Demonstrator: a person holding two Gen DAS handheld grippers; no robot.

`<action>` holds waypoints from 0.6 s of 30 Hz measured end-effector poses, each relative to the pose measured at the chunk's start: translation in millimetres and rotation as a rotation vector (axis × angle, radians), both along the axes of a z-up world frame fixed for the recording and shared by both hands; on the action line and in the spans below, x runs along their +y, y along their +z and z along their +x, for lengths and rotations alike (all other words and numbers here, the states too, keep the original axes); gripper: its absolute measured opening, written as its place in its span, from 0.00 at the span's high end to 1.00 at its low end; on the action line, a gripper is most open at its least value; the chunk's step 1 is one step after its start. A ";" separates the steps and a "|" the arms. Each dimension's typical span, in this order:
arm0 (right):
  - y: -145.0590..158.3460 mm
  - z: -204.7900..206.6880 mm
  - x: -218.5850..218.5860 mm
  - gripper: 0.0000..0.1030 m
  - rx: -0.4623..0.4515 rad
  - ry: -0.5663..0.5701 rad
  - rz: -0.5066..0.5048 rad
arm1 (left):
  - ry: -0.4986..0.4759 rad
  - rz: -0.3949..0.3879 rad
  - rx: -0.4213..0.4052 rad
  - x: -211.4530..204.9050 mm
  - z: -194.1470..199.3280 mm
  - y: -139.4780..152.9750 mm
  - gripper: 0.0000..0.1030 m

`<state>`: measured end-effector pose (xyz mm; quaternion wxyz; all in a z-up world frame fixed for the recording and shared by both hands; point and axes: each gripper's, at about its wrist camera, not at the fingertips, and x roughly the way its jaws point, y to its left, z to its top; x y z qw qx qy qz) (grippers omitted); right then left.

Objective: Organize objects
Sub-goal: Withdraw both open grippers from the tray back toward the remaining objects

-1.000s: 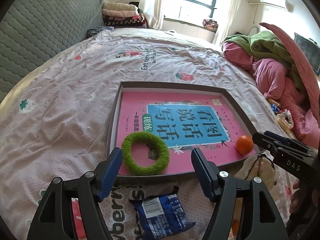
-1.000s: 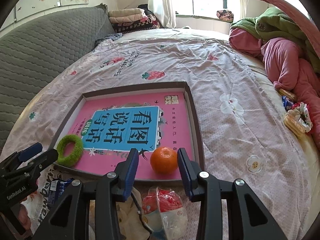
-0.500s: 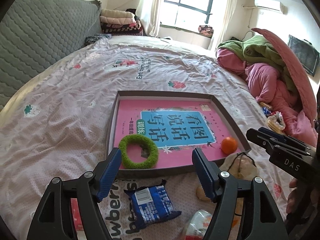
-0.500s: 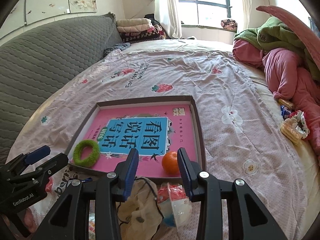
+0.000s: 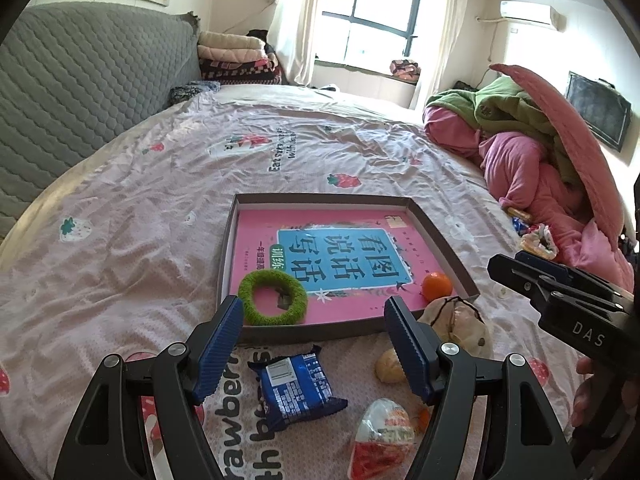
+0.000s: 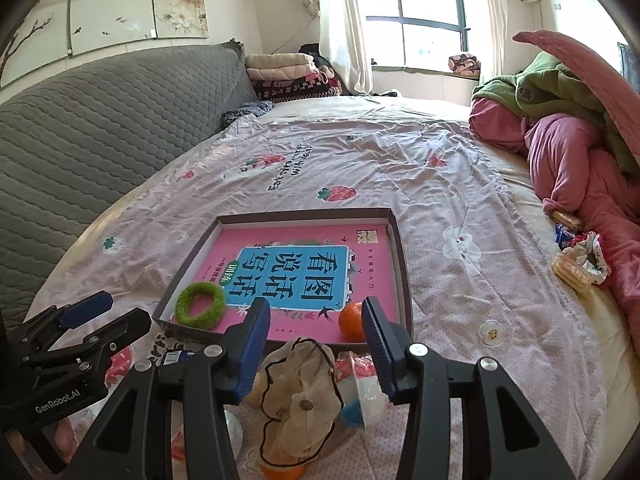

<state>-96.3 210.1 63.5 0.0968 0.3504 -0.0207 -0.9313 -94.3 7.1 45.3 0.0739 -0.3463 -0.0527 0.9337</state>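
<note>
A shallow brown tray (image 5: 325, 198) (image 6: 401, 248) holding a pink book lies on the bed. In it sit a green fuzzy ring (image 5: 273, 297) (image 6: 201, 304) and an orange (image 5: 437, 285) (image 6: 350, 319). Near its front edge lie a blue snack packet (image 5: 295, 390), a beige scrunchie (image 5: 456, 322) (image 6: 298, 390), a red-white packet (image 5: 382, 438) and a small bun (image 5: 389, 365). My left gripper (image 5: 314, 334) is open and empty above the blue packet. My right gripper (image 6: 316, 330) is open and empty above the scrunchie.
A pile of pink and green bedding (image 5: 536, 152) (image 6: 568, 148) fills the right side. A grey quilted headboard (image 5: 80, 80) runs along the left. Small snacks (image 6: 576, 264) lie at the right bed edge. Folded blankets (image 6: 288, 72) sit at the far end.
Both grippers have drawn back and up from the tray. The orange is no longer between the right fingers, and more items near the tray's front edge have come into view.
</note>
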 end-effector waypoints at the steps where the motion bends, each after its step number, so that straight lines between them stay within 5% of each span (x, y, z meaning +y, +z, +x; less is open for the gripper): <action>1: 1.2 1.6 0.1 0.54 0.003 0.001 -0.001 | -0.001 -0.001 0.002 0.6 1.6 0.5 0.28; 18: 15.4 27.6 4.8 0.53 0.035 0.000 -0.004 | -0.004 0.003 0.029 -0.5 30.5 17.9 0.28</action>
